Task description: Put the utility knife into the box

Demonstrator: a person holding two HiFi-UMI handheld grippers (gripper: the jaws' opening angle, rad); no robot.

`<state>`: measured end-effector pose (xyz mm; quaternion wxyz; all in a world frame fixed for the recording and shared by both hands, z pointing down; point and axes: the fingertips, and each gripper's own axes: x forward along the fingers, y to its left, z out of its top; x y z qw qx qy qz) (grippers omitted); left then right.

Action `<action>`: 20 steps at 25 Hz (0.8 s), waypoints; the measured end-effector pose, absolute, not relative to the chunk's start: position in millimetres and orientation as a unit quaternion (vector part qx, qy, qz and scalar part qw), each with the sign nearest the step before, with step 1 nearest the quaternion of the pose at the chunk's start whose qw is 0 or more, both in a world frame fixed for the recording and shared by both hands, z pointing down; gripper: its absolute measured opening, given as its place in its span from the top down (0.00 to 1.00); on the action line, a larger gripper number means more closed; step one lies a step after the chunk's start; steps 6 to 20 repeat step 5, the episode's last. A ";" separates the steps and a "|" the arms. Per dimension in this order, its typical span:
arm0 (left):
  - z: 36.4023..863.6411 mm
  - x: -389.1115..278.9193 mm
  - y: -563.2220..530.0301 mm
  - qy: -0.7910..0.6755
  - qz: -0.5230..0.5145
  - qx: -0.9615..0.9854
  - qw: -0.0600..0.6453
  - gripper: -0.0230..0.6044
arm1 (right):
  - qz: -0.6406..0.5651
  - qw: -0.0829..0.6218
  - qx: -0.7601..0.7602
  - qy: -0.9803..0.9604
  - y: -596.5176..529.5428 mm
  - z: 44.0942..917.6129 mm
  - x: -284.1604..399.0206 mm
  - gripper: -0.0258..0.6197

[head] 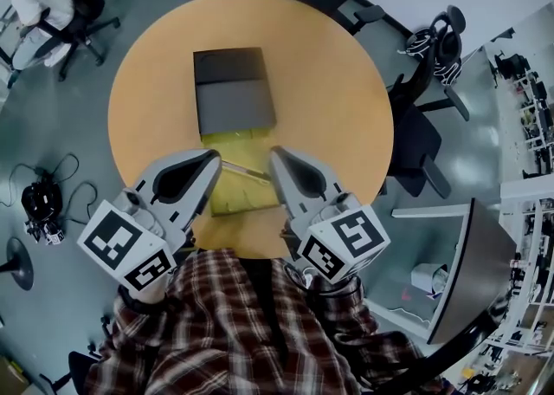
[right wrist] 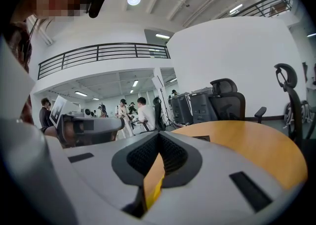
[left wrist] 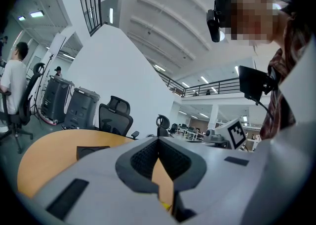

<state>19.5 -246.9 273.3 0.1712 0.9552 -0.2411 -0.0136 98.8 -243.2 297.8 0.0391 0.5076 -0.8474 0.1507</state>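
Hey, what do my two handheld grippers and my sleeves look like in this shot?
The light grey plastic left claw and right claw are tapered shells lined with black ribbed pads. Each carries a white cube with black square markers at its back end. The plaid sleeves are red, black and white.

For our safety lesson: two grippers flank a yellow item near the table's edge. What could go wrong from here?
1. The left gripper and right gripper are both shut; pushed in like this, they could shove the thin strip, probably the knife, rather than grip it.
2. The yellow item lies near the table edge, so a nudge may slide it off.
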 end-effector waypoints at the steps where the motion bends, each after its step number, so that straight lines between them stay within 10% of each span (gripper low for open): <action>1: 273.6 19.3 -247.0 -0.241 -0.013 0.955 0.172 0.95 | 0.151 0.039 0.507 -0.847 -243.6 297.8 98.9 0.94; 20: 274.9 17.9 -247.3 -0.243 -0.013 0.954 0.173 0.95 | 0.151 0.041 0.506 -0.848 -245.2 298.8 98.3 0.94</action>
